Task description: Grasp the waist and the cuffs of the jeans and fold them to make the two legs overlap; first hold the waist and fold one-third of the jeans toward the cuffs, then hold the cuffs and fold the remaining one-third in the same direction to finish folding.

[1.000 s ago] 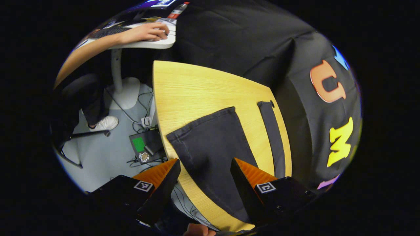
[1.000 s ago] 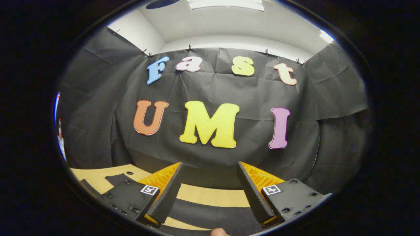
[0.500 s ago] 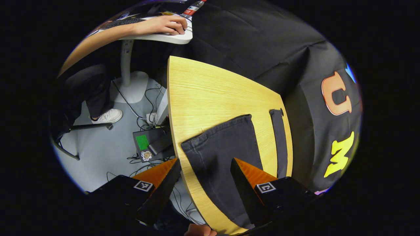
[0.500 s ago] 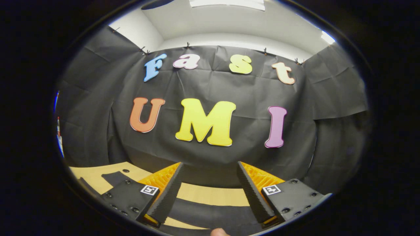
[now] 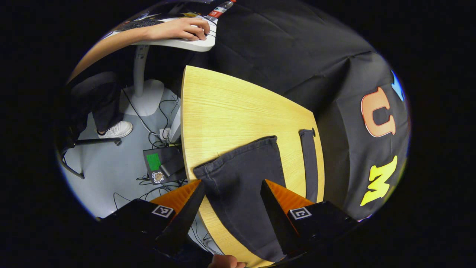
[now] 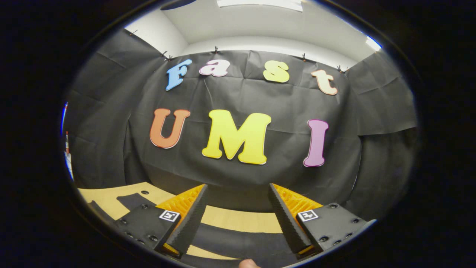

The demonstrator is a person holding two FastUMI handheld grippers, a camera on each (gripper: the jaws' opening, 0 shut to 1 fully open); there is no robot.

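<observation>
Dark jeans (image 5: 241, 186) lie flat on the yellow wooden table (image 5: 230, 111) in the left gripper view. One leg's cuff ends at the table's near-left edge; the other leg (image 5: 308, 163) shows as a narrow strip by the far edge. My left gripper (image 5: 232, 186) hovers open above the wide leg, just short of its cuff. In the right gripper view my right gripper (image 6: 238, 191) is open above a band of the jeans (image 6: 238, 242) on the table (image 6: 238, 223), facing the booth wall.
Left of the table, the floor holds a black box with a green patch (image 5: 161, 163) and cables. A seated person's arm (image 5: 148, 33) rests on a white desk (image 5: 186, 42) at the back, with a shoe (image 5: 115, 130) on the floor. The booth's cloth wall borders the table's far side.
The left gripper view swung slightly right, then back left, above the jeans leg. The right gripper stayed almost still. Both stay open.
</observation>
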